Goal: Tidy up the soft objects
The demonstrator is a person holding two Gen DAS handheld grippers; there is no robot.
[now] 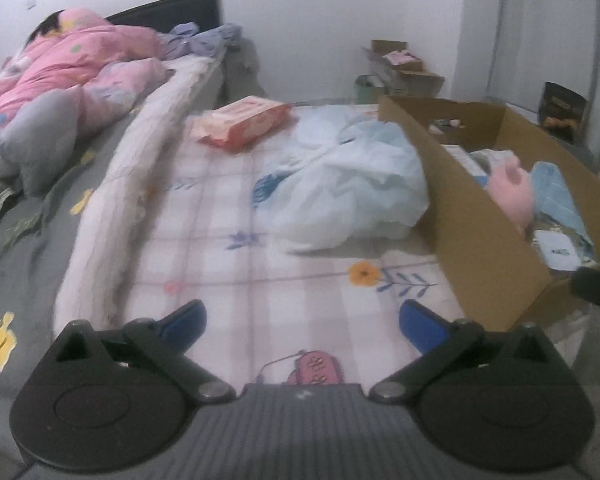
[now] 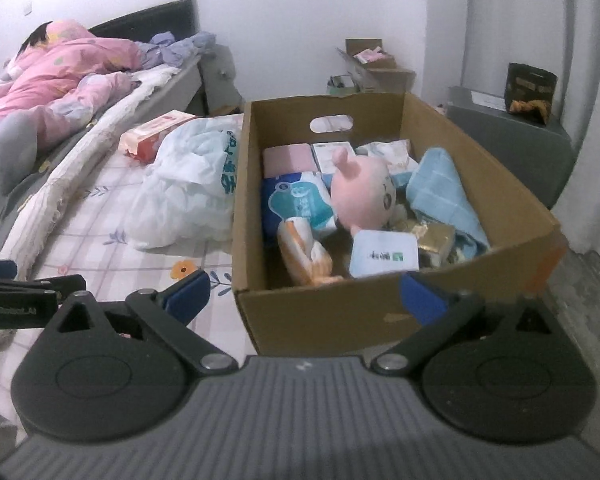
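Judging progress, we find the cardboard box (image 2: 380, 312) mostly filled; the plastic bag (image 1: 352, 188) remains outside, and left gripper (image 1: 302, 326) and right gripper (image 2: 304, 296) gape empty.

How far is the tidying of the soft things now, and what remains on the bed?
Done: the pink plush toy and blue towel lie in the cardboard box among packets. In hand: nothing; left gripper and right gripper are open and empty. Left: the white plastic bag and the red packet remain on the bed.
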